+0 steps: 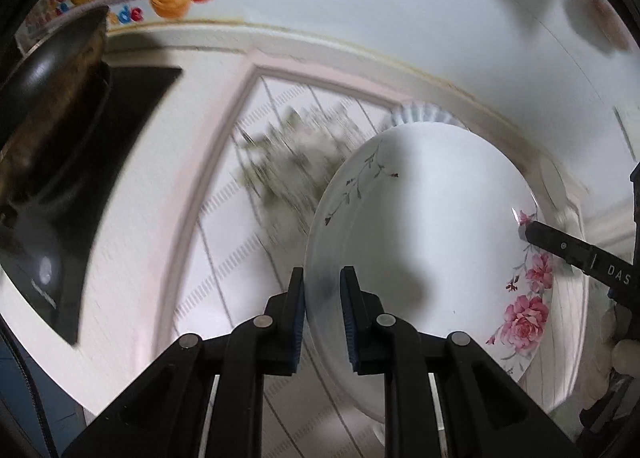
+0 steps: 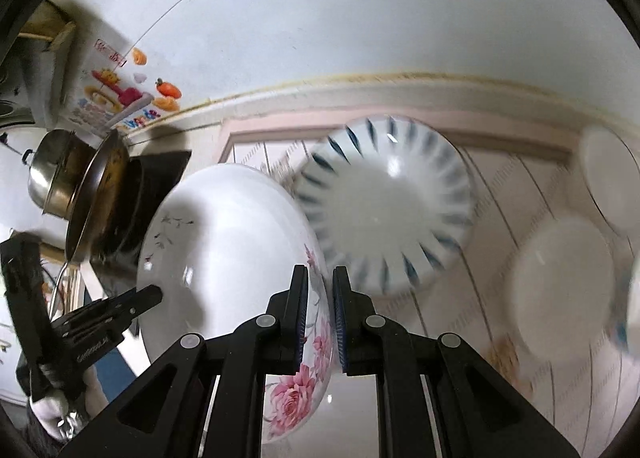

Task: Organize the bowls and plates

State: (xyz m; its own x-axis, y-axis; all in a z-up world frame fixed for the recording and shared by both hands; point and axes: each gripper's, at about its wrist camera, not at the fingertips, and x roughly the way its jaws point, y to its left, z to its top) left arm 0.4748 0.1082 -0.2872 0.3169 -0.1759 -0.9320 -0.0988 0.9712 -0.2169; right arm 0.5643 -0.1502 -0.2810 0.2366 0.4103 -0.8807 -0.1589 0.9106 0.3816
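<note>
Above a pale worktop [image 2: 460, 98] covered by a lined, leaf-printed mat, two handheld grippers are carrying a broad white porcelain plate painted with pink roses [image 1: 432, 218] between them. The left gripper [image 1: 323, 318] is clamping the plate's near rim on one side, and the right gripper [image 2: 321, 322] is pinching the opposite, rose-painted edge, so the dish is hanging tilted and clear of the surface. Just beyond it, a white bowl with radiating blue stripes [image 2: 384, 202] is resting on the mat, with two plain white dishes [image 2: 560, 282] lying further right, blurred. A dark frying pan [image 2: 100, 194] and a steel pot [image 2: 52, 174] are standing on the black hob at the left. The step in hand appears to be the transfer of the rose plate. Next, both grippers are likely needing to level it, lower it onto its chosen spot, and release together.
</note>
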